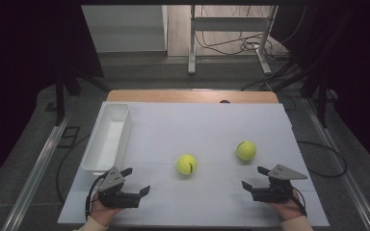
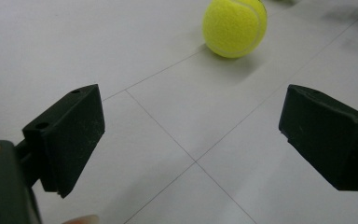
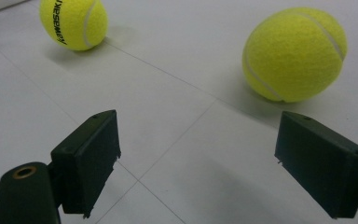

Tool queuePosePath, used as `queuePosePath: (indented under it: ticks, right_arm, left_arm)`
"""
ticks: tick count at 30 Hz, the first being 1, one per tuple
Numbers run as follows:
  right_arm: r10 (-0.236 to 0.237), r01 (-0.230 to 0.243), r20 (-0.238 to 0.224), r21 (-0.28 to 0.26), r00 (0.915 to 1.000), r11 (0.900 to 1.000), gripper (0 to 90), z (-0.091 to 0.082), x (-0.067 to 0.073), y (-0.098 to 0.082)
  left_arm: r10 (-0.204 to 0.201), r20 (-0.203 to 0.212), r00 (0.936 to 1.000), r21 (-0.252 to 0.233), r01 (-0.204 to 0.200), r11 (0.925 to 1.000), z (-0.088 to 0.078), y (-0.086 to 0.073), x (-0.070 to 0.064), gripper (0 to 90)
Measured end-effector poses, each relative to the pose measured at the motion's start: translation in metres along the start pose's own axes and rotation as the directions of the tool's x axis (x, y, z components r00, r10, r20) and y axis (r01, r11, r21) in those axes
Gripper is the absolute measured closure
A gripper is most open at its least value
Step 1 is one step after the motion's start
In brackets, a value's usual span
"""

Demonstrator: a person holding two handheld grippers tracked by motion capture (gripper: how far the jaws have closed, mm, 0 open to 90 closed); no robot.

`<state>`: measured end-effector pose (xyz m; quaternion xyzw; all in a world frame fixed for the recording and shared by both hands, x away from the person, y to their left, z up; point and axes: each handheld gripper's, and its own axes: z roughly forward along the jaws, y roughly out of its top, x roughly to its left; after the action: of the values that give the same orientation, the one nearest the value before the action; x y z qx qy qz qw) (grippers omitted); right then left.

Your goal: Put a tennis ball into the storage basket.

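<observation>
With both sets of fingers spread and empty, the left gripper (image 1: 135,180) and right gripper (image 1: 253,177) sit low in frame, so each should straddle its tennis ball, centre (image 1: 186,164) and right-centre (image 1: 246,150), squarely before squeezing.

A white-topped table (image 1: 197,125) is seen at the centre, its wooden edge (image 1: 192,96) at the far side. Grey floor (image 1: 38,144) surrounds it; a metal frame (image 1: 229,24) and cables (image 1: 231,45) lie upper centre, darkness at both upper corners.
</observation>
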<state>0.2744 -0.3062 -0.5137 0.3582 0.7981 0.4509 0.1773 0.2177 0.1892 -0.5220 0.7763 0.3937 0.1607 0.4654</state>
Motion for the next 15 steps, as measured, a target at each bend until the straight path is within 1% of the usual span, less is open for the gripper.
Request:
queuePosePath:
  ticks: [5, 15]
  right_arm:
    - [-0.001, 0.001, 0.000, 0.005, 1.0000, 1.000, 14.6, 0.0004, 0.0002, -0.0004]
    - [-0.001, 0.001, 0.002, 0.017, 1.0000, 1.000, 14.7, 0.0020, -0.0003, -0.0003]
  left_arm:
    - [0.004, 0.006, 1.0000, 0.004, -0.004, 1.0000, 0.0014, 0.0004, -0.0012, 7.6]
    - [0.004, 0.002, 1.0000, 0.008, -0.004, 1.0000, 0.0022, 0.0012, -0.0010, 7.9]
